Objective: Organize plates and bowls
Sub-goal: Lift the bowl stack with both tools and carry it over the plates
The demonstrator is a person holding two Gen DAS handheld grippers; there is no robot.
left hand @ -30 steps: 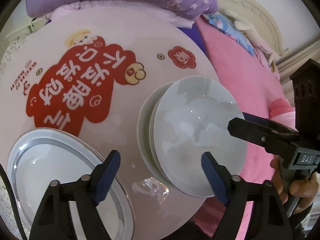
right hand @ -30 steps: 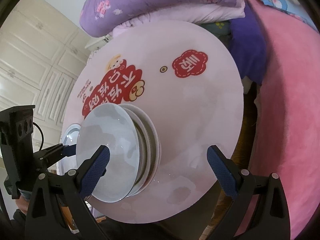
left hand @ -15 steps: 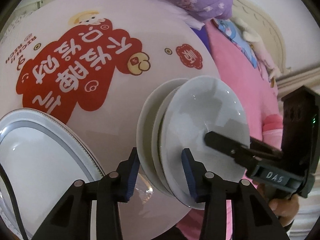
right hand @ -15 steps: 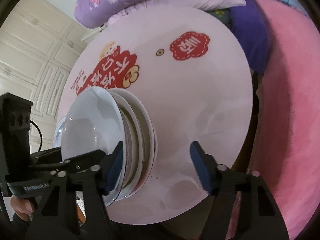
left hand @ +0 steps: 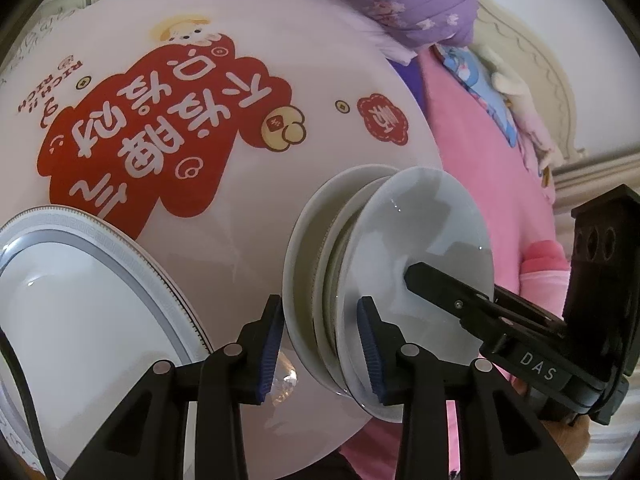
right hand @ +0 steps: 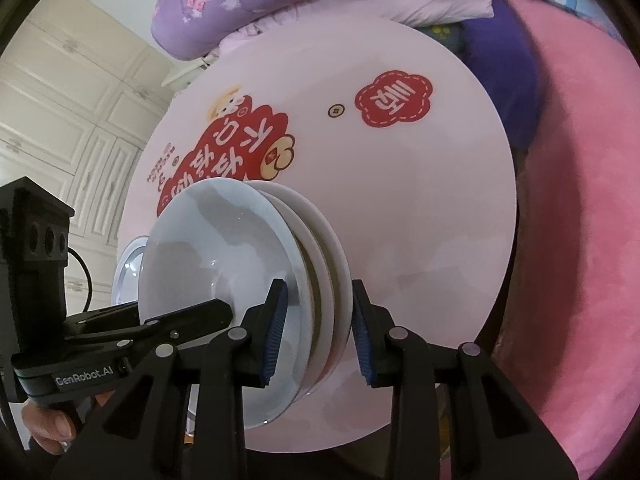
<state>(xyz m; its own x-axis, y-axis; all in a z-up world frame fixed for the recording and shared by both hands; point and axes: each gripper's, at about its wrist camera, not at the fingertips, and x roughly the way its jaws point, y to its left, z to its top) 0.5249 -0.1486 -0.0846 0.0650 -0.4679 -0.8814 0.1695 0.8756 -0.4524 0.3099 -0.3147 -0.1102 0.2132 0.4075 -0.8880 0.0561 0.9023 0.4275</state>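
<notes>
Both claws, left (left hand: 322, 350) and right (right hand: 318, 336), newly narrowed astride stack rims (left hand: 308, 320).

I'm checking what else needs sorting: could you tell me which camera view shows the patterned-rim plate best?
The left wrist view: the patterned-rim plate fills its lower left. The right wrist view shows only a sliver behind the stack of plates.

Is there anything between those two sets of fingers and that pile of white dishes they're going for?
Nothing visible. The left gripper and right gripper have just been closing and now each straddle the rim of the stack of white dishes from opposite sides, with only the stack between their fingers. The patterned plate lies off to one side.
</notes>
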